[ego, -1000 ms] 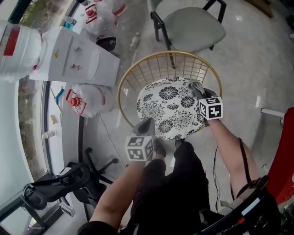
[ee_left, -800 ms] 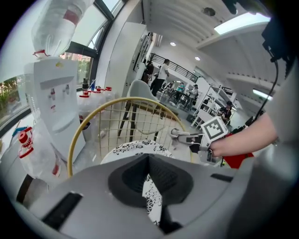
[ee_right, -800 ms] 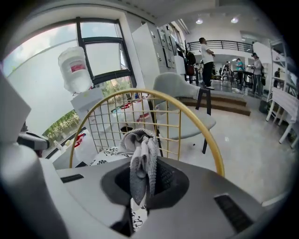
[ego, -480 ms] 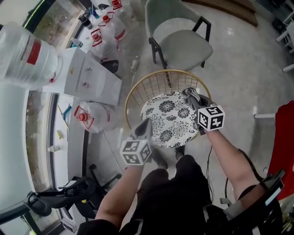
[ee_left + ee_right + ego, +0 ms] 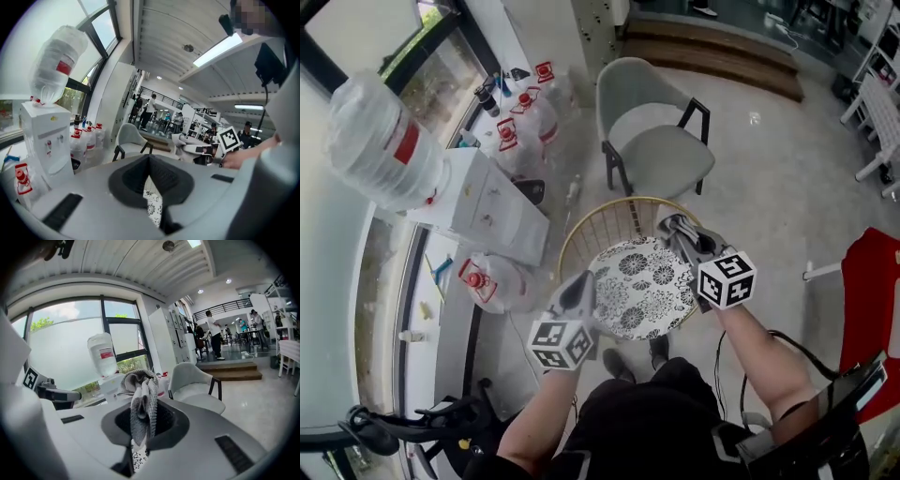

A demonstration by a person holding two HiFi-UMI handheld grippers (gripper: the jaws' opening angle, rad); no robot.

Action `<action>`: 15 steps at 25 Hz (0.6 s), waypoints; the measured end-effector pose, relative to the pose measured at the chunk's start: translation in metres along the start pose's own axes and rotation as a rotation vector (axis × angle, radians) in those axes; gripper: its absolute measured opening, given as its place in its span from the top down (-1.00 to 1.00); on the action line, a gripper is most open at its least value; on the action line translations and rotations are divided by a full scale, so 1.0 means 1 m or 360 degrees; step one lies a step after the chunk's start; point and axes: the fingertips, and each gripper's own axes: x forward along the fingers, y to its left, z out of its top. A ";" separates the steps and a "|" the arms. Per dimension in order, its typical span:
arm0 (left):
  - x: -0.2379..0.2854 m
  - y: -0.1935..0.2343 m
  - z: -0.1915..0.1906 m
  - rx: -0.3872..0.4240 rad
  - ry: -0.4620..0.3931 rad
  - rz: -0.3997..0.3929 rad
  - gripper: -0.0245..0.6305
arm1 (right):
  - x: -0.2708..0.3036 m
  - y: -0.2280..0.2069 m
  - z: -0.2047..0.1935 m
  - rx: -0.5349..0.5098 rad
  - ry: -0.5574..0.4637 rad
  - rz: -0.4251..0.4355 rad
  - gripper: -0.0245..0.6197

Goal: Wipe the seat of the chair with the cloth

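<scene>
Clamping the grey cloth (image 5: 140, 401) between its jaws, the right gripper (image 5: 677, 230) hangs at the 2 o'clock edge of the chair's floral seat (image 5: 637, 286). The left gripper (image 5: 579, 289), jaws together on nothing, sits at the seat's 8 o'clock edge. At 10 o'clock from the seat, a water bottle (image 5: 382, 141) bears a red label, its writing too blurred to read.

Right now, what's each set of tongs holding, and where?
Right tongs pinch the grey knitted cloth by a bunched fold; left tongs, shut, hold nothing.
</scene>
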 end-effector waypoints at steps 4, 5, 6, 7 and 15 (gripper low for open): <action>-0.022 -0.015 0.031 0.0097 -0.0098 -0.0026 0.91 | -0.026 0.021 0.030 0.0015 -0.0069 0.0018 0.85; -0.027 -0.018 0.038 0.0110 -0.0121 -0.0028 0.91 | -0.033 0.027 0.036 0.0019 -0.0085 0.0025 0.85; -0.033 -0.021 0.045 0.0115 -0.0145 -0.0030 0.91 | -0.039 0.034 0.043 0.0021 -0.0101 0.0039 0.85; -0.038 -0.023 0.052 0.0115 -0.0172 -0.0035 0.91 | -0.044 0.041 0.049 0.0018 -0.0119 0.0058 0.85; -0.069 -0.038 0.086 0.0152 -0.0259 -0.0045 0.91 | -0.076 0.084 0.078 -0.0016 -0.0229 0.0114 0.85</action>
